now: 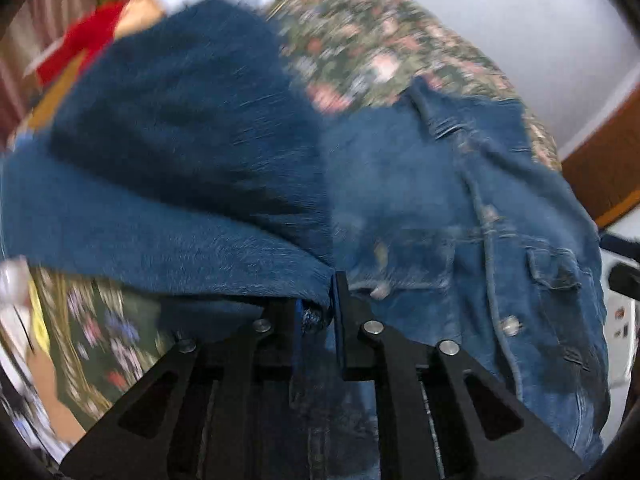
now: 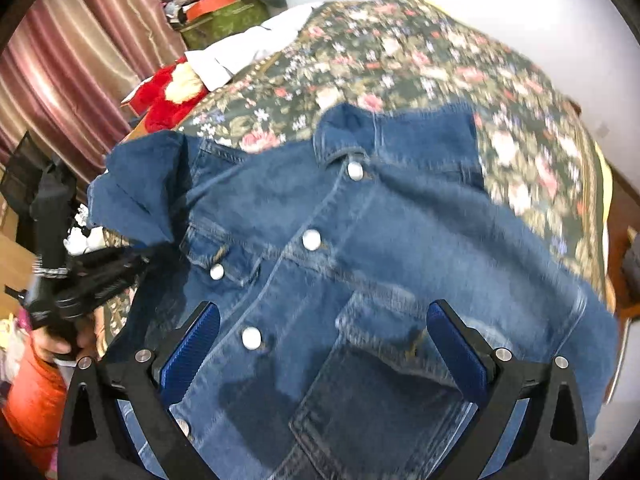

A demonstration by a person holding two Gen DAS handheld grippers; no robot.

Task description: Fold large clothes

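A blue denim jacket [image 2: 360, 240] lies front up, buttoned, on a floral bedspread [image 2: 400, 60]. My left gripper [image 1: 320, 304] is shut on the jacket's left sleeve [image 1: 168, 152] and holds it lifted and folded over toward the jacket's body [image 1: 460, 220]. In the right wrist view the left gripper [image 2: 132, 258] shows at the left edge, holding that sleeve [image 2: 136, 184]. My right gripper [image 2: 324, 340] is open and empty, hovering over the jacket's lower front, its blue pads [image 2: 192, 348] wide apart.
A red plush toy [image 2: 168, 96] and white cloth [image 2: 248, 48] lie at the bed's far left. Pink curtains [image 2: 80, 52] hang behind. Cluttered boxes [image 2: 220, 12] stand at the back. A wooden edge [image 1: 600, 168] shows at the right.
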